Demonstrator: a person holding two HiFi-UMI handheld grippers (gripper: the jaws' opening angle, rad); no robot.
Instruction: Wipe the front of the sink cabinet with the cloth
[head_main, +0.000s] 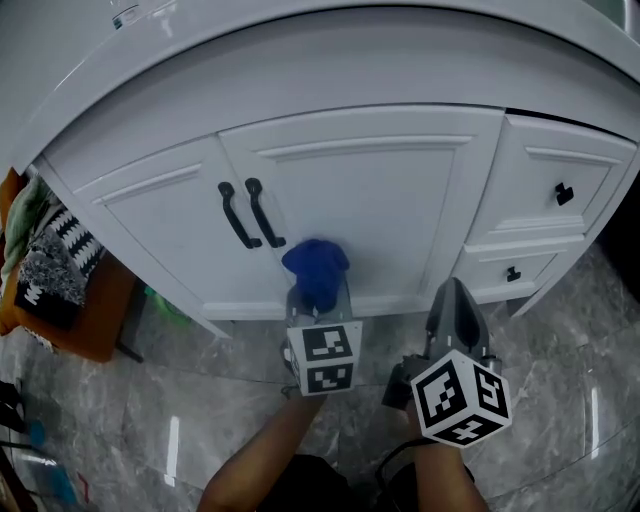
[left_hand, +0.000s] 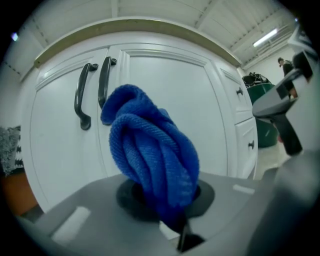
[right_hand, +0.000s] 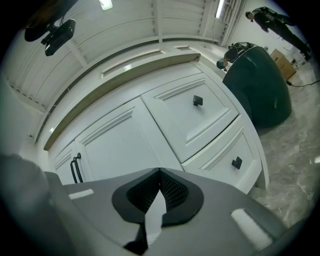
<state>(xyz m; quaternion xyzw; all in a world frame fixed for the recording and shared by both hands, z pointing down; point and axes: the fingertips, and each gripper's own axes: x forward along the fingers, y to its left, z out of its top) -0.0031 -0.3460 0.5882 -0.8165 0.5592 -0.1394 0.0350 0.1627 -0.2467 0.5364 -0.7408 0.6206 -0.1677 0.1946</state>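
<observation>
The white sink cabinet (head_main: 370, 190) has two doors with a pair of black handles (head_main: 250, 213) at the seam. My left gripper (head_main: 318, 292) is shut on a bunched blue cloth (head_main: 316, 268), held in front of the lower left part of the right door, just below the handles. In the left gripper view the cloth (left_hand: 150, 150) bulges out of the left gripper (left_hand: 172, 202) and the doors (left_hand: 165, 100) fill the background; contact with the door cannot be told. My right gripper (head_main: 455, 300) hangs lower right, in front of the drawers, shut and holding nothing (right_hand: 160, 172).
Two drawers with black knobs (head_main: 564, 193) (head_main: 513, 272) sit right of the doors. An orange stand with patterned fabrics (head_main: 50, 270) is at the cabinet's left. Grey marble floor (head_main: 560, 330) lies below. A dark green bin (right_hand: 257, 82) stands beyond the cabinet's right end.
</observation>
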